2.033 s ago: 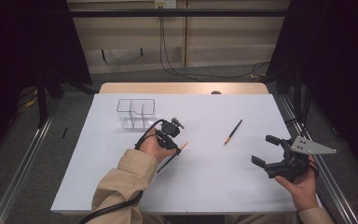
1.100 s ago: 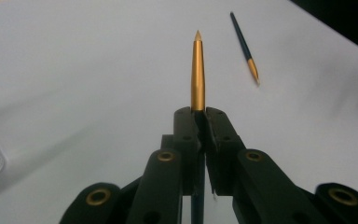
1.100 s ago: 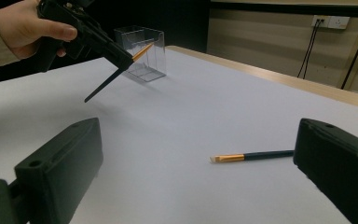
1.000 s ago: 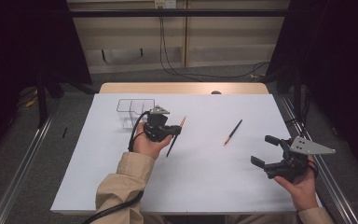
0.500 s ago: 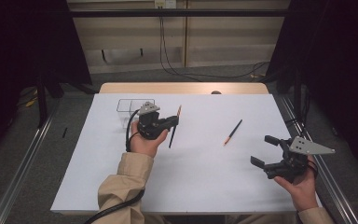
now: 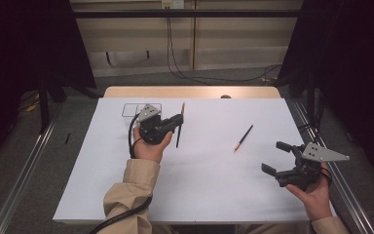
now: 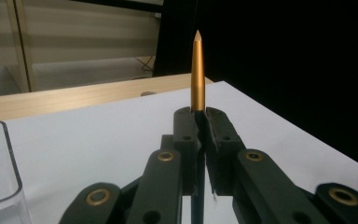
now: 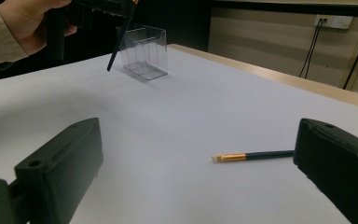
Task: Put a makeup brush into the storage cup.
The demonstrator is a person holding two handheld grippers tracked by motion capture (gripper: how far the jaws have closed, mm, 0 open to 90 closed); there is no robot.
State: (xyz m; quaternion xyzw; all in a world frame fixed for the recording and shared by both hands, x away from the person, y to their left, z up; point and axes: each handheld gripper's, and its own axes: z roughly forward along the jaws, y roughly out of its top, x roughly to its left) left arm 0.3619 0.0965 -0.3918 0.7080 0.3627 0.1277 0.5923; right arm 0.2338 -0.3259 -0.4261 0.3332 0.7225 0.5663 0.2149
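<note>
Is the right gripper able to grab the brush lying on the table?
Probably yes. The right gripper is open, and the brush lies flat on bare white table just ahead of its jaws, with nothing between them. The left gripper is busy elsewhere, shut on another brush.

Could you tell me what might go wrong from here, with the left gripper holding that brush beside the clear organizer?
The left gripper pinches the brush on its narrow shaft, so it may slip or swivel. The clear organizer looks light, so a misjudged dip could nudge or tip it.
</note>
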